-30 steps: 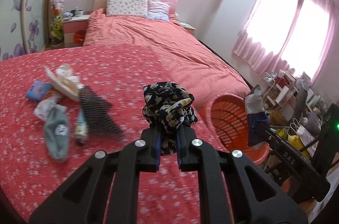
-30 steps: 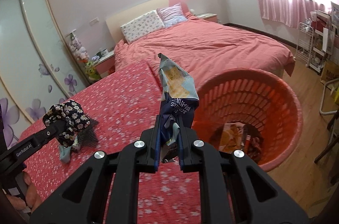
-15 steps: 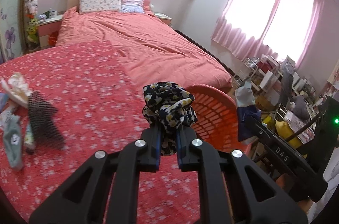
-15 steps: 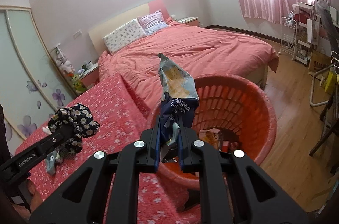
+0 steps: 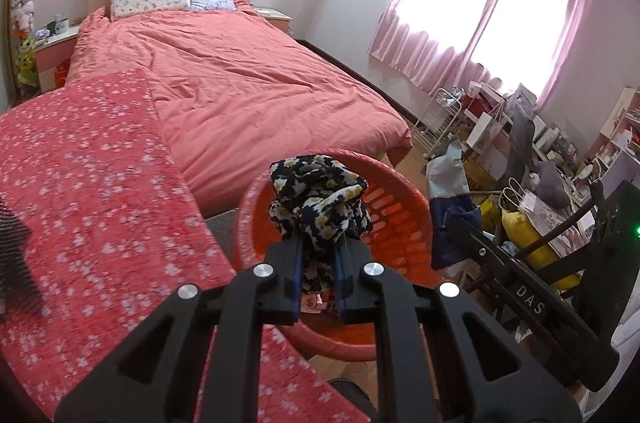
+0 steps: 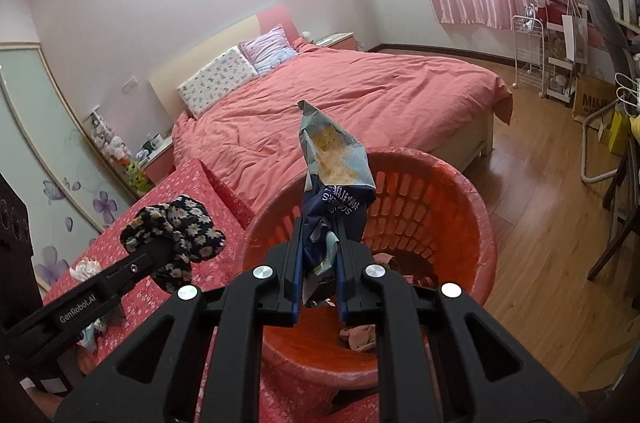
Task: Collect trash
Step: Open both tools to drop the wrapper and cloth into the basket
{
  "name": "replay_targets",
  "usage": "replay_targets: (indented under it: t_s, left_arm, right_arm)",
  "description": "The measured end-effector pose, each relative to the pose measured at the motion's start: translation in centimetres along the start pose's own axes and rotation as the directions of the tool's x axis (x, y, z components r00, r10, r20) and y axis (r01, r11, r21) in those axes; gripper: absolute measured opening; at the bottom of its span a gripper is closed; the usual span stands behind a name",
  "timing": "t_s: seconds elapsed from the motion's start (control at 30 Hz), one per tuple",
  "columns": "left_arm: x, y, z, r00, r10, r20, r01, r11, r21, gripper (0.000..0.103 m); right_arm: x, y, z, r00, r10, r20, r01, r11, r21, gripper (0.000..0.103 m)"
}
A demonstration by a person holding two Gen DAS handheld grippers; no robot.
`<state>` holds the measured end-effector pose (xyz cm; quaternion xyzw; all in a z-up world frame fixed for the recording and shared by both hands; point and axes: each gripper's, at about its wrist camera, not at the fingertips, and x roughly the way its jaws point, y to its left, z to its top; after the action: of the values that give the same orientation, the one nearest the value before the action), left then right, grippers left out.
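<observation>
My left gripper (image 5: pixel 317 263) is shut on a dark flowered cloth (image 5: pixel 318 199) and holds it over the near side of the red slatted basket (image 5: pixel 400 211). In the right wrist view that cloth (image 6: pixel 174 235) hangs left of the basket's rim. My right gripper (image 6: pixel 318 265) is shut on a crumpled blue cracker wrapper (image 6: pixel 334 179) above the basket (image 6: pixel 460 223), which holds some scraps at its bottom. The wrapper (image 5: pixel 450 183) and the right gripper's black arm show at the right of the left wrist view.
A red flowered cover (image 5: pixel 88 191) spreads at the left, with a black mesh piece (image 5: pixel 14 255) at its edge. Behind lies the pink bed (image 5: pixel 248 79). Cluttered shelves and a chair (image 5: pixel 552 207) stand to the right on the wood floor (image 6: pixel 532 223). More litter (image 6: pixel 86 269) lies on the cover.
Both grippers swung right and down from the cover to over the basket, each carrying its item. The litter pile slid out of the left wrist view.
</observation>
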<state>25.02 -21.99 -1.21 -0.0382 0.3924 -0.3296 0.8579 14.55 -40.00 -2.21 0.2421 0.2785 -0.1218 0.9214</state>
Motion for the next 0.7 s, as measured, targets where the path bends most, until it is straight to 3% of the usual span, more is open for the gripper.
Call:
replay_targets:
  t_s: [0.13,0.27,0.37,0.7]
  left_arm:
    - [1.4,-0.3,0.0,1.000,-0.009,-0.020,0.009,1.000,-0.001,0.017]
    - [2.5,-0.1,0.0,0.999,-0.001,-0.034,0.001,1.000,-0.010,0.027]
    - [2.7,0.3,0.0,0.999,0.013,-0.036,-0.013,1.000,-0.011,0.034]
    - [0.2,3.3,-1.1,0.991,0.136,-0.003,-0.136,0.991,-0.015,0.062]
  right_arm:
    - [0.4,-0.5,0.2,1.000,-0.004,-0.003,0.004,1.000,0.012,0.016]
    - [0.7,-1.0,0.3,1.000,-0.009,-0.005,0.009,1.000,0.020,0.036]
    - [0.8,-1.3,0.3,1.000,-0.013,-0.009,0.013,1.000,0.025,0.042]
    - [0.3,-0.3,-0.1,0.998,-0.061,0.000,0.061,0.998,-0.024,0.054]
